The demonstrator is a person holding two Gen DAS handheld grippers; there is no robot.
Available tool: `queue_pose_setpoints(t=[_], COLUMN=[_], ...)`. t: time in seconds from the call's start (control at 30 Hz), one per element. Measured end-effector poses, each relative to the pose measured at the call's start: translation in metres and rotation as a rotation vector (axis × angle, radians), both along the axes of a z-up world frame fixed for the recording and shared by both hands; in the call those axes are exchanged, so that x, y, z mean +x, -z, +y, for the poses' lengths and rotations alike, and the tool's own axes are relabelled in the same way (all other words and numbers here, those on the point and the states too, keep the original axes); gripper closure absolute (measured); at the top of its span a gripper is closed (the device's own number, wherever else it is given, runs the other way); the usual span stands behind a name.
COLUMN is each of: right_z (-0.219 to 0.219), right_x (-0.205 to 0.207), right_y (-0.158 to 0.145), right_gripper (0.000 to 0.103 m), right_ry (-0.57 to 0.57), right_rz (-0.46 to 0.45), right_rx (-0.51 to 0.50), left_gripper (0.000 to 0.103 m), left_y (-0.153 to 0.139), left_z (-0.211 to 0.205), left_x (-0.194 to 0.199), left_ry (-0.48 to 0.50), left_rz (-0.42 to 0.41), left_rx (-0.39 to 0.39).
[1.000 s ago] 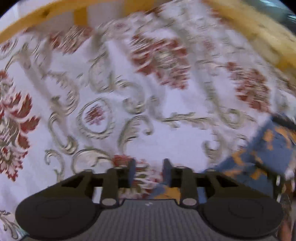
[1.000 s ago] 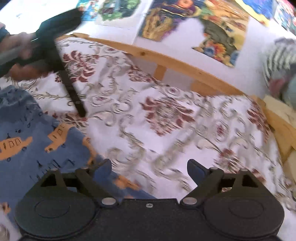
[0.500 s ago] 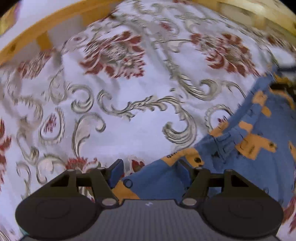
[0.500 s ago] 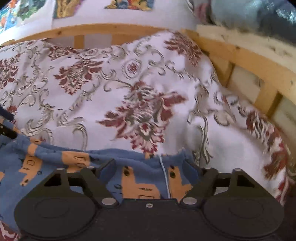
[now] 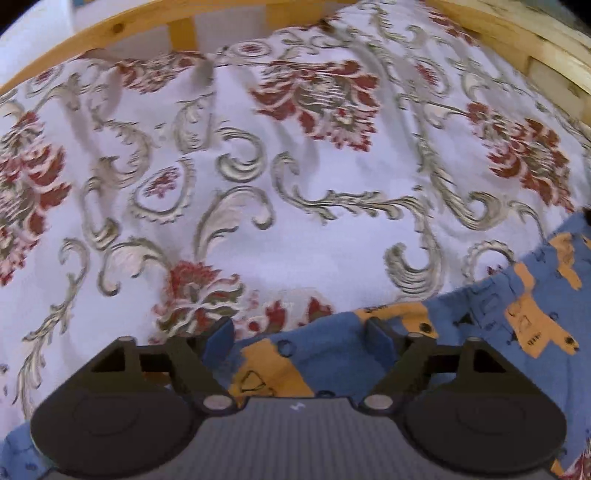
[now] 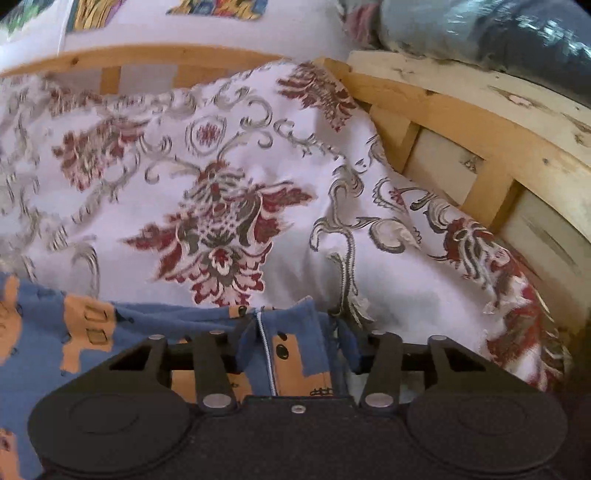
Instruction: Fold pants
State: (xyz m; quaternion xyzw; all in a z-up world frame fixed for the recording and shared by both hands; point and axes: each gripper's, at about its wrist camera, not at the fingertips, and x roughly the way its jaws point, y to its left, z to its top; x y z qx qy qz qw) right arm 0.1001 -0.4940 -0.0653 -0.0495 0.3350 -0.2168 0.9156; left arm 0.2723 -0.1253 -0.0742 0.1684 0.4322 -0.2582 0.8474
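The pants (image 5: 517, 332) are blue with orange vehicle prints and lie on a floral bedspread (image 5: 314, 229). In the left wrist view their edge runs from the right side down between the fingers of my left gripper (image 5: 299, 339), which stands open around it. In the right wrist view the pants (image 6: 110, 332) fill the lower left. A bunched edge with a white stitched seam sits between the pads of my right gripper (image 6: 297, 343), which is shut on it.
A wooden bed frame (image 5: 110, 33) curves round the far side of the bedspread (image 6: 229, 177), and its slatted rail (image 6: 461, 107) rises close on the right. Wrapped bundles (image 6: 480, 26) rest on that rail. Pictures (image 6: 218, 5) hang on the wall behind.
My left gripper went from narrow to wide open and now has the pants edge between its fingers. My right gripper swung right, came down over the pants edge and shut on it.
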Motion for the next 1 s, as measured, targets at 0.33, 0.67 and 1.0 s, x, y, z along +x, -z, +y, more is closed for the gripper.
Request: queue_pose_setpoints(t=[0.33,0.67,1.0], right_z=[0.035,0.033,0.013], right_x=[-0.080,-0.112,-0.115], right_y=[-0.050,-0.024,-0.016], right_gripper=[0.001,0.001,0.016], right_ry=[0.171,0.389,0.463], right_rz=[-0.256,-0.346,-0.383], right_rx=[0.315,0.629,0.579], left_gripper=[0.000,0.000,0.000], left_y=[-0.054,-0.079,-0.048], left_z=[-0.006,-0.141,-0.292], left_x=[-0.023,-0.039,-0.074], left_ry=[-0.037,0.186,0.568], left_rz=[-0.041,0.106,0.174], left_rx=[-0.132,-0.174,-0.044])
